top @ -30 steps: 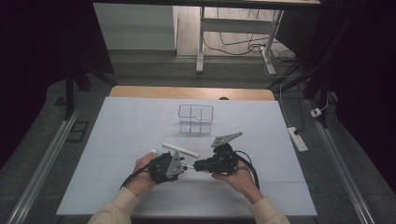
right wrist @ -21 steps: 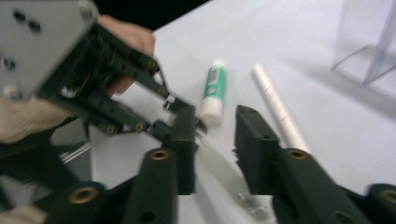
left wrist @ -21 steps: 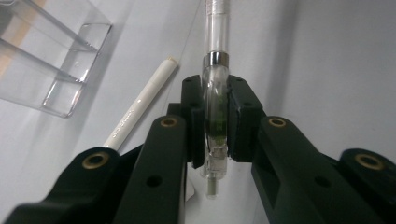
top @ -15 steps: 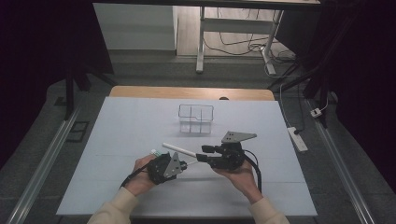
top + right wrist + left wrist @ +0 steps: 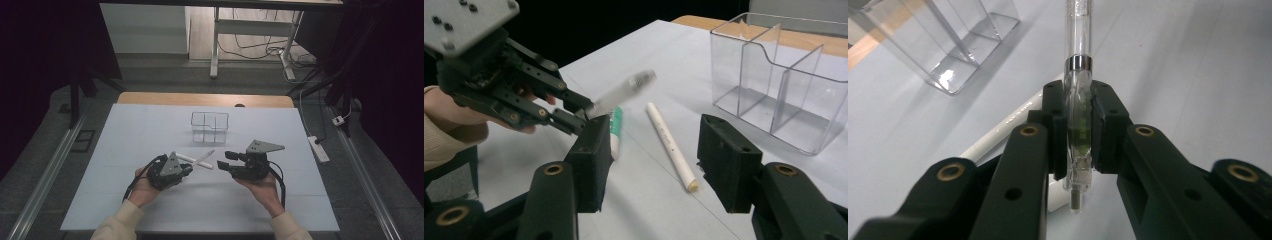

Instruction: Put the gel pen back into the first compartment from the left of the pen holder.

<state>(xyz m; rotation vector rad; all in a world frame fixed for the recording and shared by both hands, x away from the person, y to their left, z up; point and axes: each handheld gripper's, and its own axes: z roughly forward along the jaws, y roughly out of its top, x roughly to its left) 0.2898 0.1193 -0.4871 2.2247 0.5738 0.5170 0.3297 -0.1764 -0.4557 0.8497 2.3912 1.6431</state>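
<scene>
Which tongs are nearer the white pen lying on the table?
Left. The left tongs sit right beside the white pen, gripping a clear pen; the right tongs stand open, slightly farther off.

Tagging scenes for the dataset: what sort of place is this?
Probably a lab or office data-collection bench: a white-covered table under a fixed overhead camera, desk legs with loose cables on the floor behind, and a power strip beside the table.

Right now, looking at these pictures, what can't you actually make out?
- Clear pen in the left tongs: its far end is cut off by the top edge of the left gripper view and blurred in the right gripper view.
- White pen: its near part is hidden behind the jaws in the left gripper view.
- Print on the white pen: too small in the right gripper view.
- Clear box: cut off by the right edge there.
</scene>
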